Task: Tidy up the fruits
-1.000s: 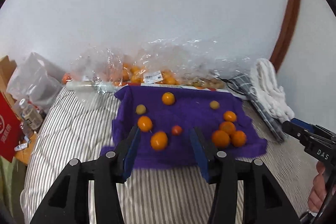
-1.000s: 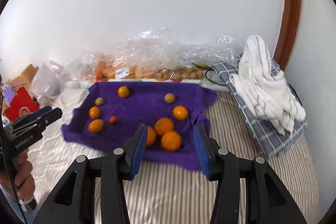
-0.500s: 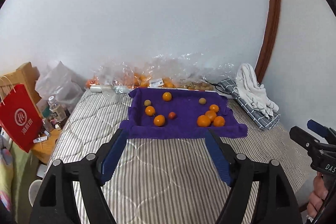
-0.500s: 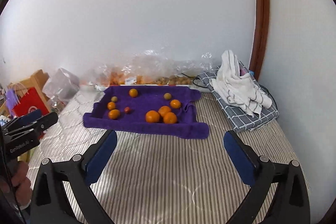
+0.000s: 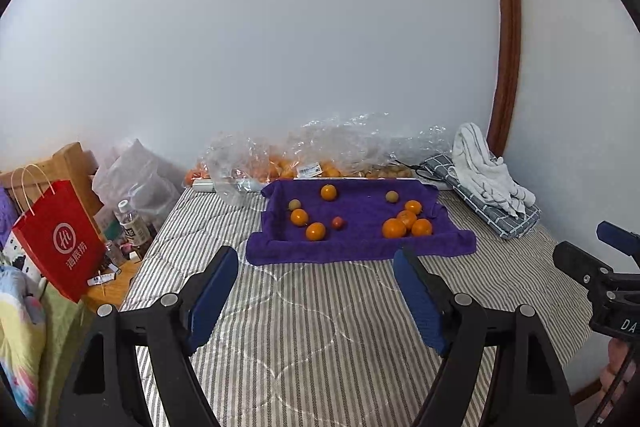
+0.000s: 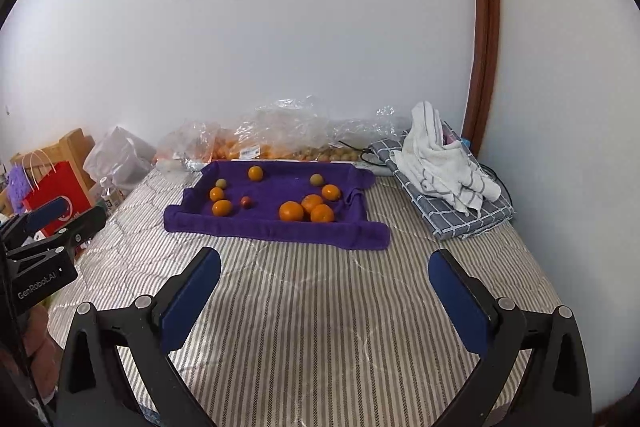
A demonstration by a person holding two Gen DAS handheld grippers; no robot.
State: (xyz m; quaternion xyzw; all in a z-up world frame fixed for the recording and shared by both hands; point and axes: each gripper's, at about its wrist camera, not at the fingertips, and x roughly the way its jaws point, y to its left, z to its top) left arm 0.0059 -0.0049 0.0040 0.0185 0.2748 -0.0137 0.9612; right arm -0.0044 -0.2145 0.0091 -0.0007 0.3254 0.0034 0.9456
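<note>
At the far left a red bag (image 5: 56, 235) with cord handles stands beside the bed; what it holds cannot be seen. Just right of it a clear bag (image 5: 136, 179) slumps against the wall, with a bottle (image 5: 130, 223) in front of it.

Along the wall at the head of the striped bed (image 5: 320, 307) lie crumpled plastic bags (image 5: 304, 155): the left ones hold orange fruit, the right end holds small tan fruit.

Directly in front of them a purple towel (image 5: 360, 247) is spread with its edges turned up like a shallow tray. On its left half sit a small greenish fruit (image 5: 295, 204), an orange (image 5: 328, 192) near the back, two more oranges (image 5: 315, 231) toward the front, and a small red fruit (image 5: 338, 223). On its right half are another greenish fruit (image 5: 392, 196) and four oranges (image 5: 394, 228), three of them clustered and touching.

To the right, a white cloth (image 5: 484, 167) lies heaped on a folded grey checked cloth (image 5: 500, 219).

The left gripper (image 5: 316, 291) hangs over bare bed well short of the towel, jaws wide and holding nothing. The right gripper (image 6: 324, 291) hangs likewise, jaws spread wider, nothing between them.
</note>
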